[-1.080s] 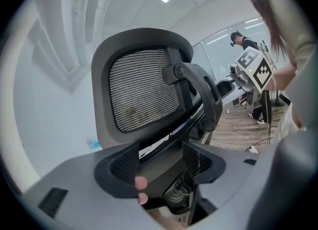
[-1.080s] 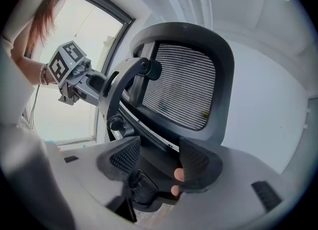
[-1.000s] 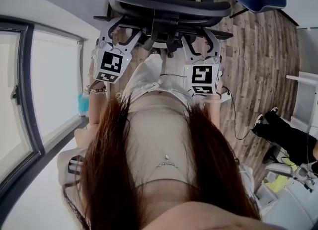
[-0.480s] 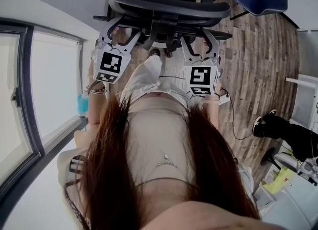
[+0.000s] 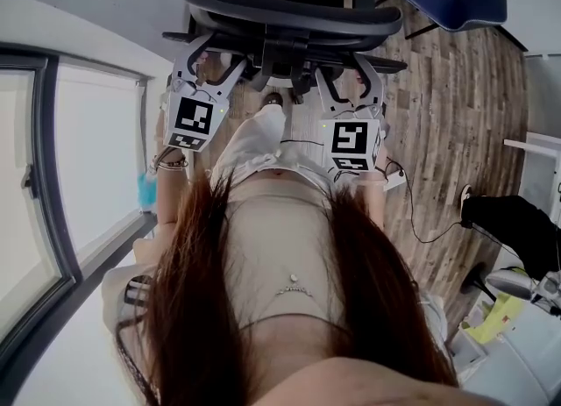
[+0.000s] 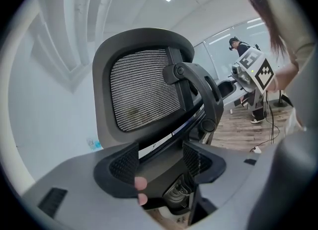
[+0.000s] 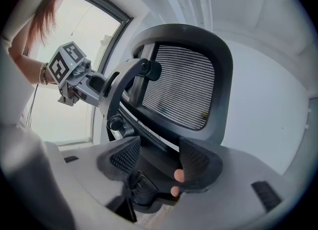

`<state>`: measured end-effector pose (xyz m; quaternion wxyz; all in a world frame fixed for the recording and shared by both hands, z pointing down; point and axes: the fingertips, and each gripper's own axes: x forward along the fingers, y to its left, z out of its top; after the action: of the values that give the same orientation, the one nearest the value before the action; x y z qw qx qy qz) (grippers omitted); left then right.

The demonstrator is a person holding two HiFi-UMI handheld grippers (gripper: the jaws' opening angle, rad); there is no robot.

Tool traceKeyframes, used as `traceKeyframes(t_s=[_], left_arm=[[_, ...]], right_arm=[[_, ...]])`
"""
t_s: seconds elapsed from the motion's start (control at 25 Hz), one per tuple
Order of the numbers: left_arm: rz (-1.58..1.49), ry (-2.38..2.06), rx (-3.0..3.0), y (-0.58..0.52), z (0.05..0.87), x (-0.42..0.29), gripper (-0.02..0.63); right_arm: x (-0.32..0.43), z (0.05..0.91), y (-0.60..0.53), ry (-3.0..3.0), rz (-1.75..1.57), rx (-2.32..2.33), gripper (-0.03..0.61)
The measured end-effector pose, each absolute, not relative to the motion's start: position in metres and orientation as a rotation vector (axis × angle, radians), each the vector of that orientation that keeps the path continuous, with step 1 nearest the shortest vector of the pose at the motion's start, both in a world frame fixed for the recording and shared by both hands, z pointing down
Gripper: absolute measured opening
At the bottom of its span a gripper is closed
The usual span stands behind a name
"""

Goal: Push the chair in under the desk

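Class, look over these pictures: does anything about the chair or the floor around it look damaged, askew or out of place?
Nothing stands out. The chair stands upright, its mesh back unbroken, with the open left tongs and right tongs at its back. Only a loose cable trails over the wooden floor at right.

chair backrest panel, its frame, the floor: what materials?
Backrest panel: woven mesh, probably synthetic fabric; a fine ribbed weave shows. Backrest frame: looks like moulded plastic, matte grey, with smooth rounded edges. Floor: wood-look planks with grain and seams; real wood or laminate, cannot tell.
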<state>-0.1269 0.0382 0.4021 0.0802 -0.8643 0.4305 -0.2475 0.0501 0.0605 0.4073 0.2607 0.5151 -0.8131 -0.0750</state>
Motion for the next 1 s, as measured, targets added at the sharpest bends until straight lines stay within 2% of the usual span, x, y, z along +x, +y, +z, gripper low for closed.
traceKeyframes(t_s=[0.32,1.0], left_arm=[[-0.76,1.294,-2.599,0.0,0.398,-0.125,0.269],[-0.747,1.313,-2.592,-0.009,0.4,-0.124,0.272]], right_arm=[[0.051,0.404,0.022,-2.203,-0.174,1.376,0.249],[0.05,0.403,0.011,-2.237,-0.207,1.365,0.249]])
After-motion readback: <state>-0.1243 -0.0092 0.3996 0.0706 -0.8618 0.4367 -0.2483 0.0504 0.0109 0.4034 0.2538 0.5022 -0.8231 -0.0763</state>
